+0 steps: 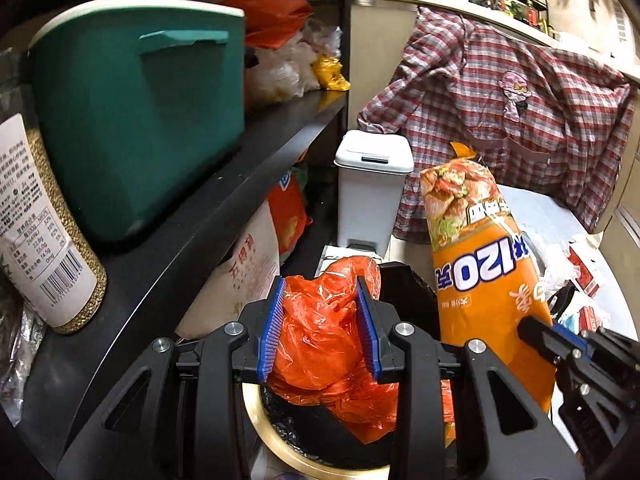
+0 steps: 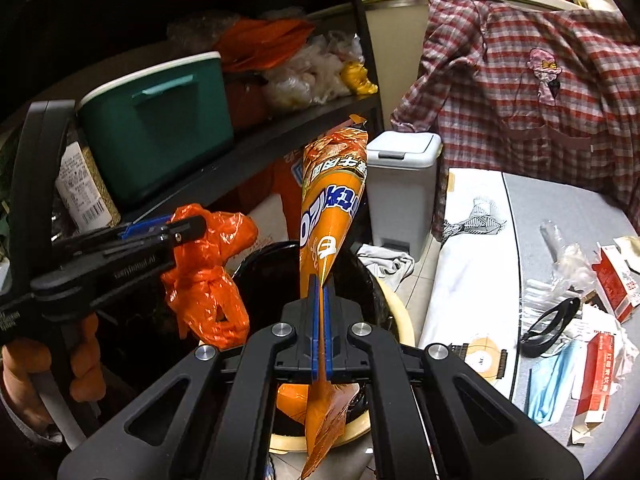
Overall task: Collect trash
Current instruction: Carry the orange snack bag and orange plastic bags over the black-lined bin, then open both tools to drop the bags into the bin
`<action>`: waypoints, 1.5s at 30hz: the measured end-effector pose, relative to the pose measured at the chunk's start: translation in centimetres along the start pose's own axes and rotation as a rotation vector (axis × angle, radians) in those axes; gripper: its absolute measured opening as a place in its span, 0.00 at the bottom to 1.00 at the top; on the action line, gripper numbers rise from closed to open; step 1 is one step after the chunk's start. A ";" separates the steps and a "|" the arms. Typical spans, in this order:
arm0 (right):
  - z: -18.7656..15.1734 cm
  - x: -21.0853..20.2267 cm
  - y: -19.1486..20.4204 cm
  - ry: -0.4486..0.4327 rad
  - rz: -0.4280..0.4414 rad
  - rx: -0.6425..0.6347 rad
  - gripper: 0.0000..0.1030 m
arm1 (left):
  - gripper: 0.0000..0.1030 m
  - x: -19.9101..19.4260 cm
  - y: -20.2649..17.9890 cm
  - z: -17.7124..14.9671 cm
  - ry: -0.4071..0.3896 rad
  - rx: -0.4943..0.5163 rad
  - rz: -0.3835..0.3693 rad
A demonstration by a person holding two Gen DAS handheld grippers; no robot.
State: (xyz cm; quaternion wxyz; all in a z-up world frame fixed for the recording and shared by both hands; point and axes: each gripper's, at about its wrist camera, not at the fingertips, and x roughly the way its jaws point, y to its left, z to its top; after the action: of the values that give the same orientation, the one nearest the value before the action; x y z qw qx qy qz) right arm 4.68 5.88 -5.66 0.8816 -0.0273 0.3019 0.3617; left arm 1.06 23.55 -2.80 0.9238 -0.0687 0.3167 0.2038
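Note:
My left gripper (image 1: pixel 322 292) is shut on a crumpled orange plastic bag (image 1: pixel 320 332), which bulges between the blue pads. The bag hangs over a round bin with a black liner and a cream rim (image 1: pixel 256 420). My right gripper (image 2: pixel 320 284) is shut on the lower part of a long orange snack packet (image 2: pixel 332 200), and the packet stands up and away from the fingers. In the right wrist view the left gripper (image 2: pixel 192 224) holds the orange bag (image 2: pixel 208 276) to the left, above the lined bin (image 2: pixel 400 312). In the left wrist view the packet (image 1: pixel 480 272) and right gripper (image 1: pixel 528 328) sit to the right.
A black shelf on the left carries a teal box (image 1: pixel 140 112), a grain jar (image 1: pixel 52 240) and bags. A white pedal bin (image 2: pixel 400 184) stands behind, with a plaid shirt (image 2: pixel 520 80) draped beside it. The table on the right holds red cartons (image 2: pixel 616 280), a blue mask (image 2: pixel 552 380) and wrappers.

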 end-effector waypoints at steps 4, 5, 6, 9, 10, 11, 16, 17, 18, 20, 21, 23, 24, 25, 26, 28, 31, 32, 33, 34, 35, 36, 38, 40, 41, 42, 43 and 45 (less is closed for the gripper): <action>-0.1 0.8 0.1 0.012 0.001 -0.002 0.02 | 0.33 0.5 0.1 -0.1 0.015 -0.002 0.014; -0.1 0.9 0.1 0.014 0.001 -0.002 0.02 | 0.34 0.6 0.1 -0.1 0.021 -0.002 0.016; -0.2 1.0 0.1 0.017 0.003 -0.003 0.02 | 0.34 0.7 0.2 -0.2 0.026 -0.004 0.019; -0.4 1.5 0.2 0.026 0.004 -0.009 0.02 | 0.35 0.8 0.3 -0.2 0.032 -0.010 0.020; -0.5 1.7 0.2 0.029 0.002 -0.010 0.02 | 0.35 0.8 0.3 -0.2 0.034 -0.013 0.019; -0.5 1.8 0.1 0.032 0.001 -0.009 0.02 | 0.35 0.9 0.3 -0.2 0.038 -0.015 0.019; -0.5 2.1 0.1 0.034 -0.001 -0.005 0.10 | 0.50 1.0 0.3 -0.3 0.040 -0.016 0.040; -0.4 2.2 0.1 0.035 -0.004 -0.004 0.14 | 0.59 0.8 0.4 -0.2 0.033 -0.021 0.040; -0.4 2.2 0.1 0.035 -0.008 -0.003 0.26 | 0.73 0.7 0.5 -0.2 0.025 -0.025 0.048; -0.4 2.0 0.1 0.021 -0.022 0.006 0.44 | 0.86 0.4 0.6 -0.2 0.001 -0.029 0.080; -0.5 1.8 0.0 0.014 -0.027 0.010 0.46 | 0.89 0.2 0.6 -0.2 -0.005 -0.029 0.092; -0.4 1.7 0.1 0.009 -0.040 0.008 0.51 | 0.92 0.3 0.7 -0.2 0.000 -0.034 0.104; -0.4 1.7 0.0 0.008 -0.043 0.008 0.52 | 0.92 0.3 0.8 -0.1 0.004 -0.036 0.104; -0.4 1.6 0.0 0.006 -0.045 0.011 0.54 | 0.92 0.4 0.9 -0.1 0.010 -0.037 0.101; -0.4 1.6 -0.1 0.007 -0.045 0.014 0.54 | 0.92 0.4 0.8 -0.1 0.014 -0.035 0.100; -0.5 1.7 -0.1 0.014 -0.046 0.016 0.54 | 0.92 0.3 0.6 -0.2 0.008 -0.022 0.107; -0.5 1.5 -0.1 0.016 -0.048 0.015 0.54 | 0.93 0.1 0.2 -0.2 -0.004 -0.005 0.107; -0.5 1.3 0.0 0.015 -0.049 0.014 0.54 | 0.93 0.0 0.1 -0.2 -0.006 -0.003 0.104; -0.5 1.1 -0.1 0.014 -0.049 0.013 0.55 | 0.93 0.0 0.1 -0.2 -0.007 -0.002 0.102; -0.4 0.8 -0.1 0.010 -0.051 0.012 0.56 | 0.93 0.0 0.0 -0.2 -0.006 -0.002 0.099; -0.3 0.5 -0.2 0.005 -0.053 0.012 0.57 | 0.93 0.0 -0.1 -0.1 -0.005 -0.004 0.094; -0.3 0.1 -0.3 0.000 -0.055 0.009 0.58 | 0.93 0.0 -0.1 -0.1 -0.006 -0.008 0.088; -0.1 -0.8 -0.5 -0.013 -0.062 0.006 0.59 | 0.93 -0.3 -0.4 0.0 -0.014 -0.011 0.077; 0.1 -1.7 -0.8 -0.021 -0.068 0.011 0.61 | 0.93 -0.7 -0.8 0.1 -0.033 -0.009 0.065; 0.2 -2.3 -1.1 -0.027 -0.073 0.017 0.61 | 0.93 -0.8 -1.0 0.1 -0.040 -0.006 0.061; 0.3 -2.9 -1.3 -0.032 -0.078 0.022 0.62 | 0.93 -1.0 -1.4 0.1 -0.048 -0.001 0.055; 0.3 -3.3 -1.5 -0.036 -0.081 0.025 0.62 | 0.93 -1.3 -1.8 0.1 -0.058 0.007 0.049; 0.2 -4.6 -2.3 -0.048 -0.096 0.036 0.63 | 0.93 -1.7 -2.4 0.1 -0.071 0.018 0.040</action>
State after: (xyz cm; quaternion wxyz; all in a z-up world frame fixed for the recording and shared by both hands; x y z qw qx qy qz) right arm 3.76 1.37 -3.35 0.9054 -0.0171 0.2853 0.3140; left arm 0.93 20.81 -1.74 0.9308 -0.0468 0.2870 0.2214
